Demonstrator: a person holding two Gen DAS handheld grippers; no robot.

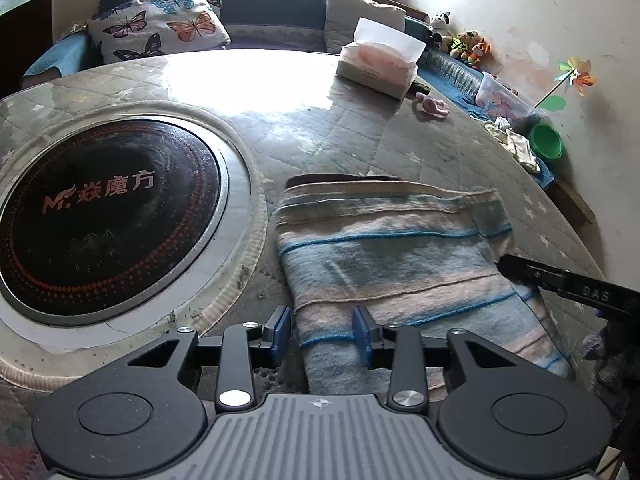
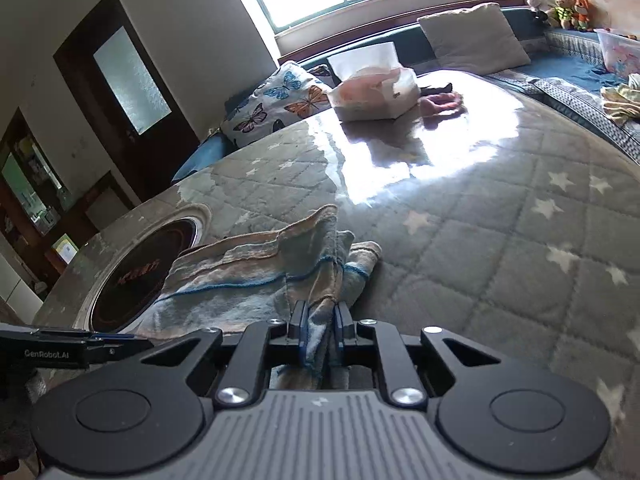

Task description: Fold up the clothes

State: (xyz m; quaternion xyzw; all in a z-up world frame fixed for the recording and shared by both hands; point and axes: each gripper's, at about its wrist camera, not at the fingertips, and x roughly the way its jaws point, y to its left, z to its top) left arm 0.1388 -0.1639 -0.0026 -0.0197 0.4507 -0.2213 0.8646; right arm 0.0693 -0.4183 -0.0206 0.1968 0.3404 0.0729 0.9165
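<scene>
Fingers of the right gripper (image 2: 320,322) pinch the cloth's (image 1: 384,248) right edge, while the left gripper (image 1: 322,330), jaws apart, straddles its near left edge.

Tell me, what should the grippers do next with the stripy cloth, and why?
Probably close the left gripper on the stripy cloth. Its jaws stand open around the near edge, while the right gripper already pinches the other side. Both must hold it before folding.

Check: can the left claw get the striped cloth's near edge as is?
Probably yes. The left claw is open, the striped cloth already lies between its fingers, nothing blocks it, and the right claw holds the other side.
</scene>
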